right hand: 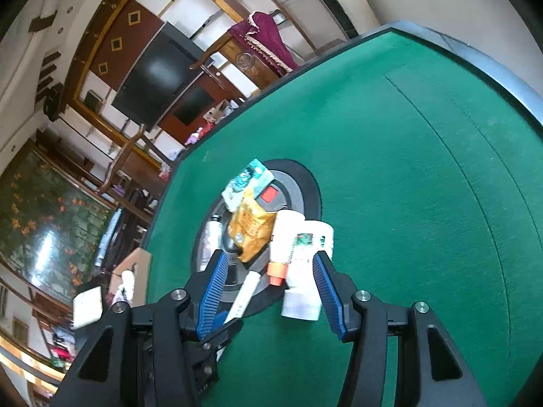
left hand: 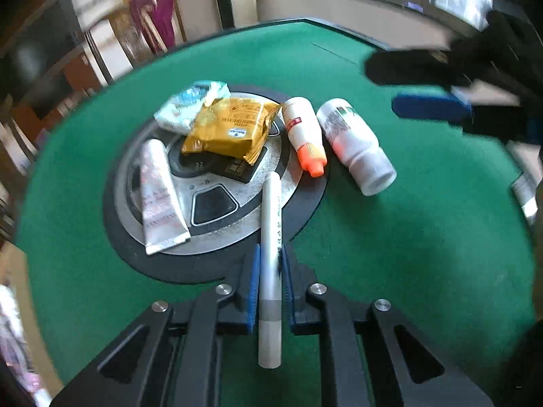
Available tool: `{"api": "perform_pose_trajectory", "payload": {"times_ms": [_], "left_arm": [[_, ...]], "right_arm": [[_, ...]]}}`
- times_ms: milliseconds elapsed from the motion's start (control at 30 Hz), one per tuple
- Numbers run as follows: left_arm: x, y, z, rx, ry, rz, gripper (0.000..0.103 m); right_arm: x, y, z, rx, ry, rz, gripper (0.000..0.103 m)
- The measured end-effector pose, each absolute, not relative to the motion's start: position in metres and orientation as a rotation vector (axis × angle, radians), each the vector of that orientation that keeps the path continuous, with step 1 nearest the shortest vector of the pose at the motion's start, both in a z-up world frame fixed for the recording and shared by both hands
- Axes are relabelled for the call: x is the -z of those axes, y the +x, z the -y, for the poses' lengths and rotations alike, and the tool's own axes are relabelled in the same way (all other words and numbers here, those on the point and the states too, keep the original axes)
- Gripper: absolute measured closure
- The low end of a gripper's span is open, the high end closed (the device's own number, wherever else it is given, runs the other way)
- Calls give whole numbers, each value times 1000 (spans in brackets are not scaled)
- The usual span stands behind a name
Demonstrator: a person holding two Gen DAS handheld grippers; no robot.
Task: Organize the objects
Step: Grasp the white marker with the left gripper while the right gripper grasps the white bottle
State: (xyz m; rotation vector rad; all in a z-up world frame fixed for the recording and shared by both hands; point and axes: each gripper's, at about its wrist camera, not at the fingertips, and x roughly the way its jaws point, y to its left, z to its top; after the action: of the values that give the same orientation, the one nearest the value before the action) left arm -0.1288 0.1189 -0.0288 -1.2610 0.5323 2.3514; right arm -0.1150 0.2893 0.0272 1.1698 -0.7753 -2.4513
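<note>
Left gripper had its jaws clamped on a long white marker pen, tip resting on the round silver hub of the green felt table. Right gripper hung half open, empty, above the white plastic bottle. Looked like the pickup step; next it'd need a clean lift clear of the pink-white tube and yellow snack packet.
</note>
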Motion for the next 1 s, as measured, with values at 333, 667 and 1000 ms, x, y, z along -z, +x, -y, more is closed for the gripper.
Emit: {"api": "perform_pose_trajectory", "payload": {"times_ms": [333,667,1000], "left_arm": [[24,-132,-85,-2418,-1285,-250,91],[6,-143,-39,-2428,-1180,74,91],[-13,-143,-28,-2459,-1091,142,91]], "right_arm": [[-18,-121,-279,2525,1261,614,46],[6,-138,-254,2587,1343,370,65],[-16,-116,-263,2604,1220,456,65]]}}
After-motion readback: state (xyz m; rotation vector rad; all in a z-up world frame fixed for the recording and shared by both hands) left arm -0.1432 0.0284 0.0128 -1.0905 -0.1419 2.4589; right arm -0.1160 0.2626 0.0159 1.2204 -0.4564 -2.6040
